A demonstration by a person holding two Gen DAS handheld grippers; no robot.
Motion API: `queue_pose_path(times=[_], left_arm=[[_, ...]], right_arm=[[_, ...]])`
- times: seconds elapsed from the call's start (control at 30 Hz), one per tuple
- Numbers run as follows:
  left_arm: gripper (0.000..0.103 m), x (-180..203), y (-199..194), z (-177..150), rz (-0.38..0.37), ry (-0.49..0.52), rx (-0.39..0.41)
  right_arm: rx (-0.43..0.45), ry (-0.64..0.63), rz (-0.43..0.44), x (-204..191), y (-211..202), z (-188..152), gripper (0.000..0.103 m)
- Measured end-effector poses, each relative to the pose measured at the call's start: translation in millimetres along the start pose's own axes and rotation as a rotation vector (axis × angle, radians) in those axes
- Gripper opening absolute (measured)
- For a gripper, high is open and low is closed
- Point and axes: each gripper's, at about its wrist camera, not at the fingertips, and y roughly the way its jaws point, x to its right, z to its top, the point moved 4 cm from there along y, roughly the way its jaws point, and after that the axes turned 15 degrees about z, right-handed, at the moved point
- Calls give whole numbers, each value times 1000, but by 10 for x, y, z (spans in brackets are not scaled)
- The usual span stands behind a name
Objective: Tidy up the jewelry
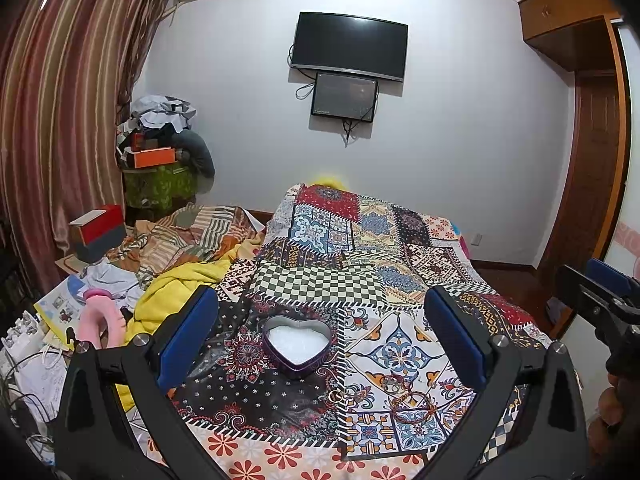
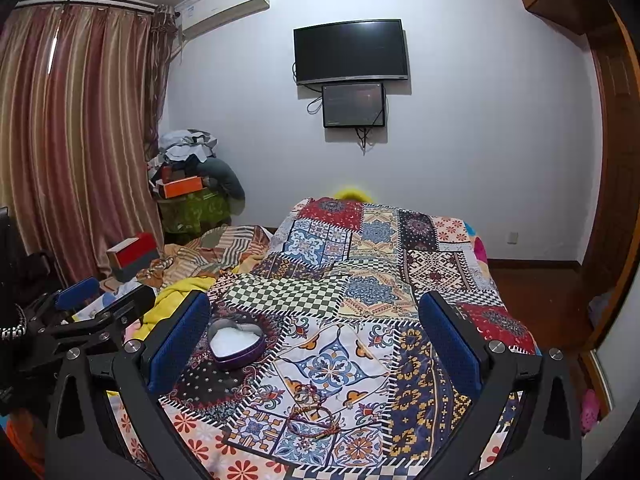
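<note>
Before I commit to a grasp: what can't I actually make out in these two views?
- Jewelry pieces: thin loops lost against the busy quilt in both views; count and type unclear.
- Heart-shaped tin: white lining shows, but whether any jewelry lies inside is too small to tell; no lid visible.
- Right gripper in left wrist view: cut by the right edge.
- Left gripper in right wrist view: partly cut by the left edge.

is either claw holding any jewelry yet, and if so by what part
Nothing is held. The left claw and right claw are both open above the quilt; the bracelets lie loose on it, near the heart tin.
</note>
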Motion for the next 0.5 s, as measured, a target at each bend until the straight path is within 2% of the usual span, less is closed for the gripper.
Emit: queue_pose_path(times=[0.5], left_arm=[[103,-34,-56,31,1,-8,17]], right_arm=[[1,-19,14,-94,10,22,103]])
